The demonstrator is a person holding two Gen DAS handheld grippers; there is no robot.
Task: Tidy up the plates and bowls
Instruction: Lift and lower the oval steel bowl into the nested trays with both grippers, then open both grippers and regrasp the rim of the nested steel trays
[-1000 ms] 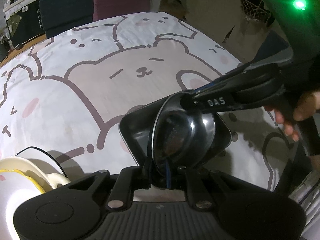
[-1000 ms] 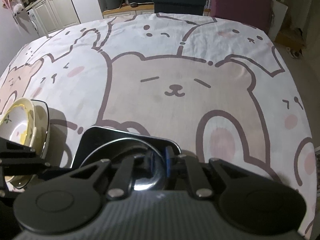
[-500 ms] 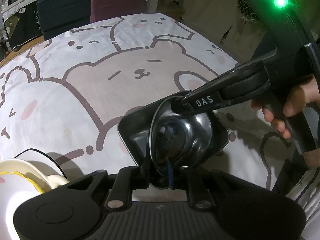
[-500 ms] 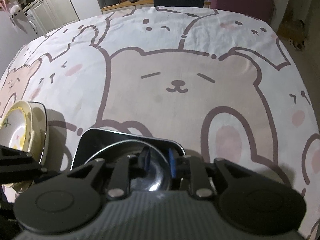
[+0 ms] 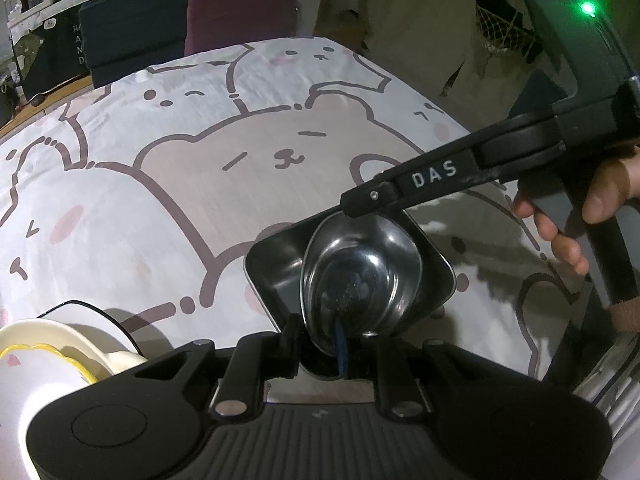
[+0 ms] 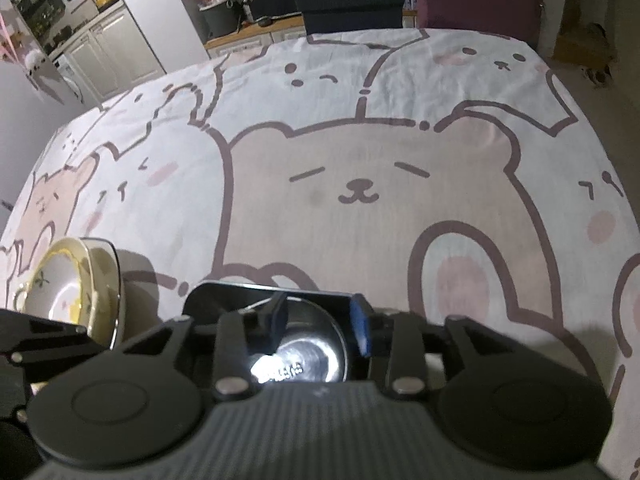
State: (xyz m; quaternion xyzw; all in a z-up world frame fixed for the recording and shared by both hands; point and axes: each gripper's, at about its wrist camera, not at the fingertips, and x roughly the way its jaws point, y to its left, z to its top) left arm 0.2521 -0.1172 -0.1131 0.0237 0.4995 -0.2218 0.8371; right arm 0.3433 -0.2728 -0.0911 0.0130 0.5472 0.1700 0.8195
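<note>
A shiny steel bowl (image 5: 360, 276) rests in a dark square metal plate (image 5: 276, 276) on the bear-print cloth. My left gripper (image 5: 320, 344) is shut on the bowl's near rim. My right gripper (image 6: 320, 320) is open above the bowl (image 6: 304, 360), its fingers (image 5: 400, 192) just off the far rim in the left wrist view. The plate (image 6: 224, 296) shows ahead of it. A cream bowl with yellow trim (image 5: 44, 360) sits on another steel plate at the left; it also shows in the right wrist view (image 6: 60, 292).
The bear-print cloth (image 6: 360, 160) covers the table. Dark blue and maroon chairs (image 5: 184, 20) stand at the far edge. The table's right edge (image 5: 460, 120) drops to the floor. Kitchen cabinets (image 6: 100, 52) are at the far left.
My right gripper has opened, let go of the steel bowl's rim and lifted slightly back. My left gripper stays shut on the bowl, which sits in the square plate.
</note>
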